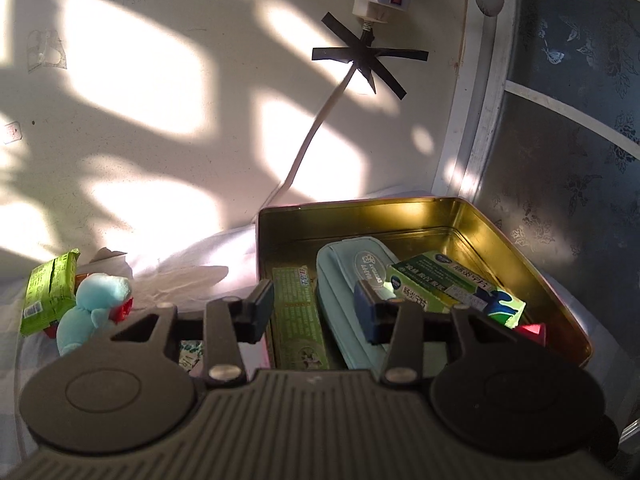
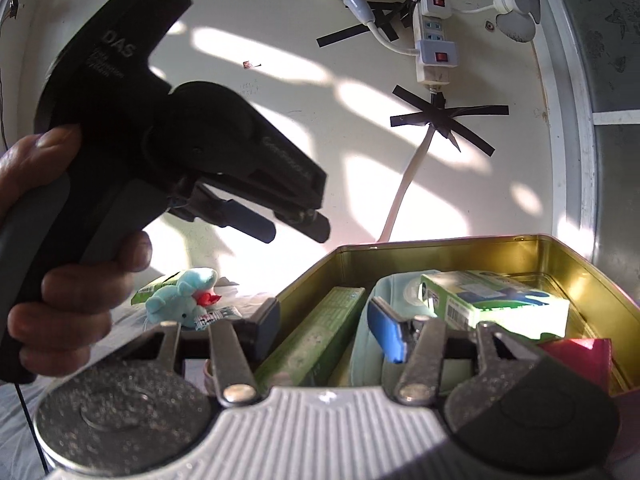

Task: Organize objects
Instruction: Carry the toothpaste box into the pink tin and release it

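Observation:
A gold tin box (image 1: 532,256) (image 2: 600,280) holds a green toothpaste carton (image 1: 298,320) (image 2: 316,340), a light blue pouch (image 1: 344,268) (image 2: 396,284), a green-white box (image 1: 452,284) (image 2: 496,300) and a red item (image 1: 534,330) (image 2: 576,356). A blue plush toy (image 1: 94,304) (image 2: 188,300) and a green packet (image 1: 50,288) lie left of the tin on the white cloth. My left gripper (image 1: 316,308) is open and empty above the tin's near edge; it also shows raised at left in the right wrist view (image 2: 296,230). My right gripper (image 2: 328,328) is open and empty over the tin.
The wall (image 1: 160,120) stands close behind, with a power strip (image 2: 434,40) and a cable (image 1: 320,120) taped to it. A patterned glass door (image 1: 568,120) stands at right. A small patterned wrapper (image 2: 218,316) lies beside the plush toy.

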The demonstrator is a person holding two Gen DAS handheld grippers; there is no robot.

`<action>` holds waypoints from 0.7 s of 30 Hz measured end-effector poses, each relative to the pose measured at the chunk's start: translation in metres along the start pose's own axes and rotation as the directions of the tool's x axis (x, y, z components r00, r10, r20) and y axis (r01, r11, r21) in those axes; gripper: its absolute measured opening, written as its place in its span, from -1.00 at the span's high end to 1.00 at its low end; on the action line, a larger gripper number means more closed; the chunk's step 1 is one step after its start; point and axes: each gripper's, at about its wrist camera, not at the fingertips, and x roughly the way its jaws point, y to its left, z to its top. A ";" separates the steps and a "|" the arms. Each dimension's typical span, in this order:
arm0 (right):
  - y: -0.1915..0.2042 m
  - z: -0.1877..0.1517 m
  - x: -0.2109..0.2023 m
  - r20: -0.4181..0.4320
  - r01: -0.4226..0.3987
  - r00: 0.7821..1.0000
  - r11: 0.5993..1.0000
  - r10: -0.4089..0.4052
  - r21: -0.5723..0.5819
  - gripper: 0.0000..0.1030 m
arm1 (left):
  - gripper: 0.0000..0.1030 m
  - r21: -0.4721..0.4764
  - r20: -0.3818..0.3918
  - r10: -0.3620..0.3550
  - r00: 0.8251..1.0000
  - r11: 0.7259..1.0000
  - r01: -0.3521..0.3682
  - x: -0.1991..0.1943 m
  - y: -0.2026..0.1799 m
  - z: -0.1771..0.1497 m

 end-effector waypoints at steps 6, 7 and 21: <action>-0.019 0.002 -0.025 -0.002 0.060 0.998 0.995 -0.060 0.075 0.03 | -0.03 0.003 0.009 0.049 0.999 0.999 -0.049 -0.029 0.004 -0.036; -0.020 0.001 -0.030 -0.001 0.069 0.998 0.994 -0.069 0.080 0.03 | -0.03 0.002 0.003 0.054 0.999 0.999 -0.055 -0.031 0.004 -0.043; -0.006 -0.008 -0.048 -0.046 0.078 0.996 0.992 -0.074 0.098 0.03 | -0.05 0.035 0.002 0.179 0.984 0.983 -0.179 -0.055 0.018 -0.113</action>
